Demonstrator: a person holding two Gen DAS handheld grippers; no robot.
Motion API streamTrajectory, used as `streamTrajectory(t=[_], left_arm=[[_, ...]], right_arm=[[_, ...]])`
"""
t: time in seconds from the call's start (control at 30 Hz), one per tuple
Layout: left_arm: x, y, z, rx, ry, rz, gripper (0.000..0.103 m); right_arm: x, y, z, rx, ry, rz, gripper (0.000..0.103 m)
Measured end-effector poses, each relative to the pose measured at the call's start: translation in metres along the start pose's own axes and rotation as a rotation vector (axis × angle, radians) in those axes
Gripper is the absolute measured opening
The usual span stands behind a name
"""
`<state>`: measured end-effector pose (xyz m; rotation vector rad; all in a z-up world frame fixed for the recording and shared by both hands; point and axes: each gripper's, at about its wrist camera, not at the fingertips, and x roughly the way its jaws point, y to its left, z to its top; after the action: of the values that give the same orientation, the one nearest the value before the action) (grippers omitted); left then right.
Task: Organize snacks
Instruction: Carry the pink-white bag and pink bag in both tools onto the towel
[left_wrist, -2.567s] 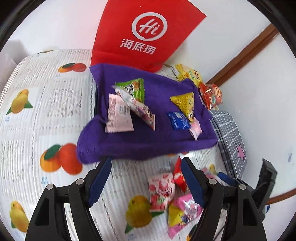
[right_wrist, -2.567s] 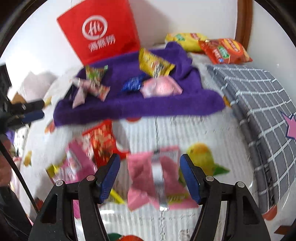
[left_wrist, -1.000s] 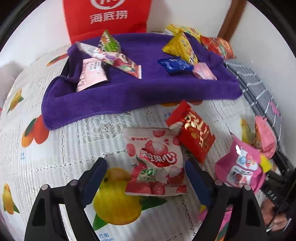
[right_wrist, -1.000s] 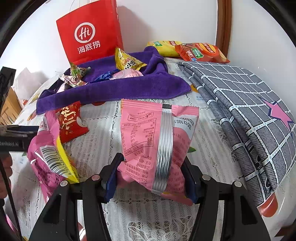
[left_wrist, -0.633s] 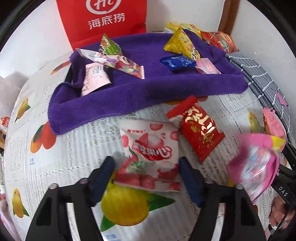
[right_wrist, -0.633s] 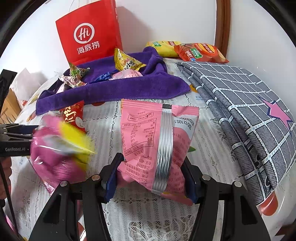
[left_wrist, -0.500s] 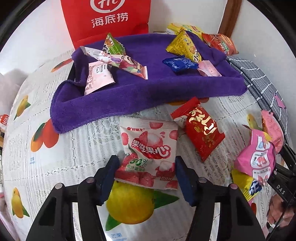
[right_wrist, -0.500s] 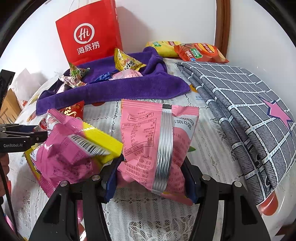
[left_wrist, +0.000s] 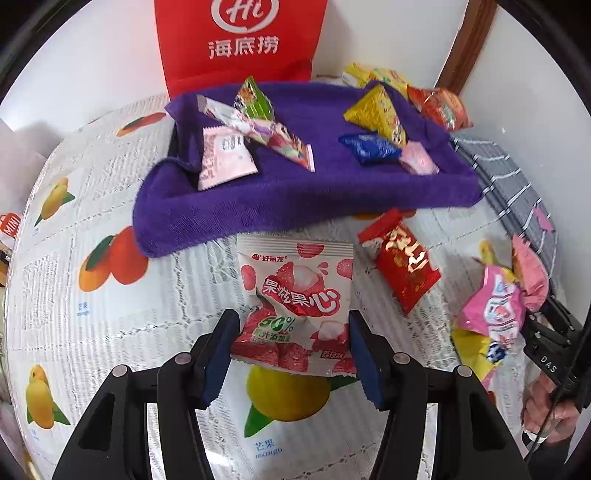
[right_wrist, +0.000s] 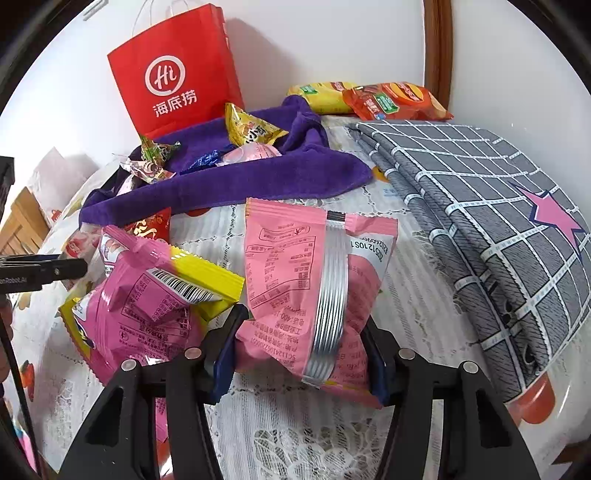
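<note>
My left gripper is shut on a white-and-red lychee sweets packet, held by its lower end just above the fruit-print tablecloth. My right gripper grips a pink packet with a silver seam, and its jaws are closing tighter on it. A purple towel lies behind and carries several small snacks. A red packet lies loose in front of the towel. A pink-and-yellow packet leans against my right gripper's left finger.
A red paper bag stands against the wall behind the towel. Yellow and orange crisp bags lie in the far corner. A folded grey checked cloth covers the right side. A hand holds the right gripper's handle.
The left jaws have closed on the lychee packet and raised it slightly. The pink-and-yellow packet has tumbled up against the right gripper. The right gripper has squeezed its pink packet a little tighter.
</note>
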<state>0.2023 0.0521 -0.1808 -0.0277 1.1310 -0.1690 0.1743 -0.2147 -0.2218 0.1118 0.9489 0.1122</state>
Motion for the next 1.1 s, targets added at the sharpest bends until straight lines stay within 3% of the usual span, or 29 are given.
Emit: streamTrajectory(t=[0.23,0.5,0.8,1.1], left_arm=[[-0.026,0.011,0.011,-0.045,-0.06,-0.085,0.057],[-0.046,0.021,0.031,-0.09,-0.123,-0.117,0.057],[-0.047,0.031,0.062,-0.142,-0.186,-0.108,0.057],[-0.016,0.042,0.088,-0.195,-0.226,-0.057,0.058]], right_arm=[[-0.032,0.007,0.035,0.0,-0.094,0.026,0.057],[-0.053,0.025,0.081,-0.025,-0.165,0.09,0.057],[-0.017,0.047,0.136,-0.068,-0.17,0.121,0.057],[0.049,0.05,0.178,-0.062,-0.129,0.201,0.057]])
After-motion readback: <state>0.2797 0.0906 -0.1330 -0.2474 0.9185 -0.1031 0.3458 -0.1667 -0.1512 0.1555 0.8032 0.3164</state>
